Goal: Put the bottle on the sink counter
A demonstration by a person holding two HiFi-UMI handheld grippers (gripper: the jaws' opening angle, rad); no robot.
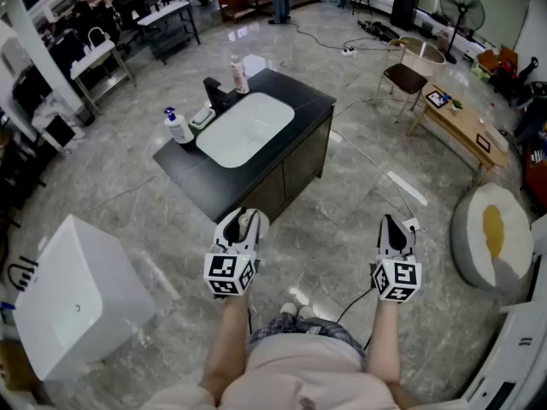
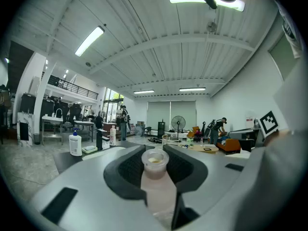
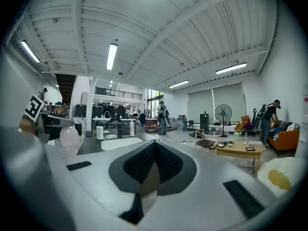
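forearms reach forward from the person standing on the grey polished stone floor (image 1: 333,229), and each hand carries a grey two-jaw gripper with a black-and-white marker cube on its back. the left gripper (image 1: 244,222) has its dark ribbed jaws clamped on the sides of a small translucent pale-pink plastic bottle (image 2: 156,189) with a wide clear cap, cap end up. so the bottle is in the air over the floor, short of the near corner of the counter and not resting on it. the right gripper (image 1: 395,231) is level beside it, well apart, with its jaws pressed together and nothing between them. to the near left on the floor sits a big white rounded box (image 1: 73,293), and to the right a round white cushion with a yellow patch (image 1: 494,233). beyond the grippers stands the black sink counter (image 1: 295,109) with a white oval basin (image 1: 244,128) sunk into its top. along its far edge are a white pump bottle with a blue top (image 1: 178,128), a small soap dish (image 1: 202,117), a black faucet (image 1: 214,94) and a tall pale bottle with a pink cap (image 1: 240,75). further right are a light wooden table (image 1: 466,126) and a dark-seated chair (image 1: 404,77), with a black standing fan (image 1: 462,8) at the back.
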